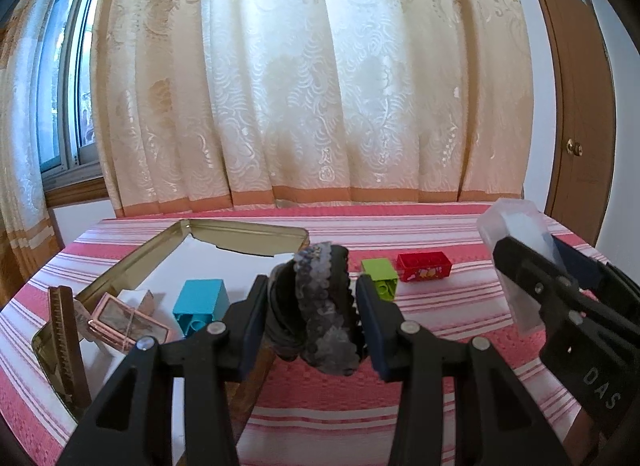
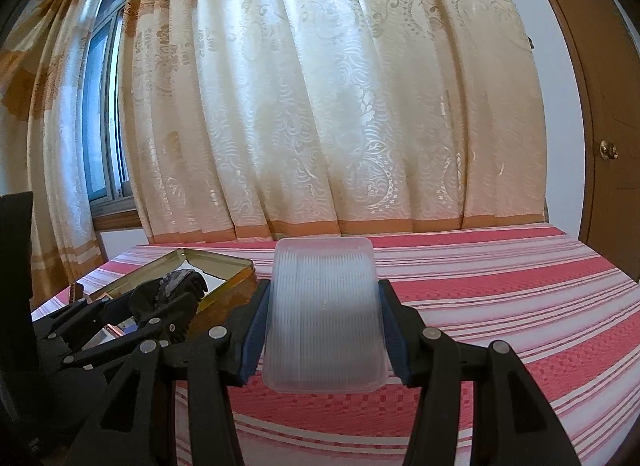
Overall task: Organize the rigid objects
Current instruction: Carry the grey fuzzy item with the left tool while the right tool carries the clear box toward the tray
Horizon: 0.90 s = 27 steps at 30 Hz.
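My left gripper [image 1: 314, 306] is shut on a black and grey scalloped hair clip [image 1: 320, 306], held above the striped table near the open gold tin [image 1: 168, 250]. My right gripper [image 2: 322, 314] is shut on a clear ribbed plastic box [image 2: 324, 314], held above the table; it also shows at the right of the left wrist view [image 1: 516, 262]. A blue block [image 1: 202, 302], a green block [image 1: 380, 278] and a red box [image 1: 424, 266] lie on the table. The left gripper and clip also show in the right wrist view [image 2: 168, 294], beside the tin [image 2: 224, 290].
A pink-framed small box [image 1: 128, 322] and a brown comb [image 1: 64, 330] lie in or by the tin at the left. Curtains hang behind the table, a window at the left, a brown door [image 1: 580, 113] at the right. Pink striped cloth [image 2: 500, 286] covers the table.
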Tool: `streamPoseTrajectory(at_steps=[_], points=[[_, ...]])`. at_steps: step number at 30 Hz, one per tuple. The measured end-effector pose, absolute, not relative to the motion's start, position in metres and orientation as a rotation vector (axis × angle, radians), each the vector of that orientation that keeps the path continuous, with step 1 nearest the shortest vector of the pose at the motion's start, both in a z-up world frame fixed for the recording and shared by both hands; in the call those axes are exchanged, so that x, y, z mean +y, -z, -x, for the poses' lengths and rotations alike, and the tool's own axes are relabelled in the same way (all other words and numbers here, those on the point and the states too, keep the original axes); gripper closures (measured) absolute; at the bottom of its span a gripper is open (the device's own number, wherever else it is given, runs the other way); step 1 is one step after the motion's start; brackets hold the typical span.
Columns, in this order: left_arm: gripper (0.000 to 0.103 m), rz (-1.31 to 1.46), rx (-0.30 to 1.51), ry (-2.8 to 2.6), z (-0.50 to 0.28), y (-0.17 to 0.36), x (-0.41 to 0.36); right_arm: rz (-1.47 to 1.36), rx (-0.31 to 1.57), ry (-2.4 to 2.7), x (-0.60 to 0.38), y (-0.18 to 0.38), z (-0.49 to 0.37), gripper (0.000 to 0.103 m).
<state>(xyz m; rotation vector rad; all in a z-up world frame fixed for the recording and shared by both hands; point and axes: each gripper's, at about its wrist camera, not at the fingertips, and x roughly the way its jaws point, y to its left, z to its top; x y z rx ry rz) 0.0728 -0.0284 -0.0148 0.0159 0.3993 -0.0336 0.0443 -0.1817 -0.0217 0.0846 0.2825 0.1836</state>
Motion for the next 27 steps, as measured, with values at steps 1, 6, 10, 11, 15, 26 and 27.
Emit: streamPoseTrajectory(at_steps=[1, 6, 10, 11, 15, 26, 27], points=[[0.06, -0.015, 0.397, 0.033, -0.072, 0.015, -0.028, -0.084, 0.28, -0.184, -0.181, 0.022, -0.044, 0.049], [0.06, -0.008, 0.384, 0.032, -0.069, 0.014, -0.025, -0.09, 0.27, -0.188, -0.181, 0.022, -0.041, 0.049], [0.06, -0.002, 0.375, 0.031, -0.066, 0.013, -0.022, -0.092, 0.268, -0.188, -0.181, 0.022, -0.041, 0.049], [0.06, -0.003, 0.373, 0.03, -0.066, 0.013, -0.022, -0.092, 0.268, -0.188, -0.181, 0.022, -0.041, 0.049], [0.06, -0.004, 0.367, 0.029, -0.064, 0.012, -0.02, -0.084, 0.267, -0.193, -0.178, 0.022, -0.039, 0.049], [0.06, 0.001, 0.356, 0.024, -0.061, 0.011, -0.015, -0.077, 0.266, -0.207, -0.172, 0.021, -0.038, 0.049], [0.06, 0.001, 0.354, 0.024, -0.06, 0.011, -0.015, -0.075, 0.266, -0.208, -0.171, 0.021, -0.038, 0.049]])
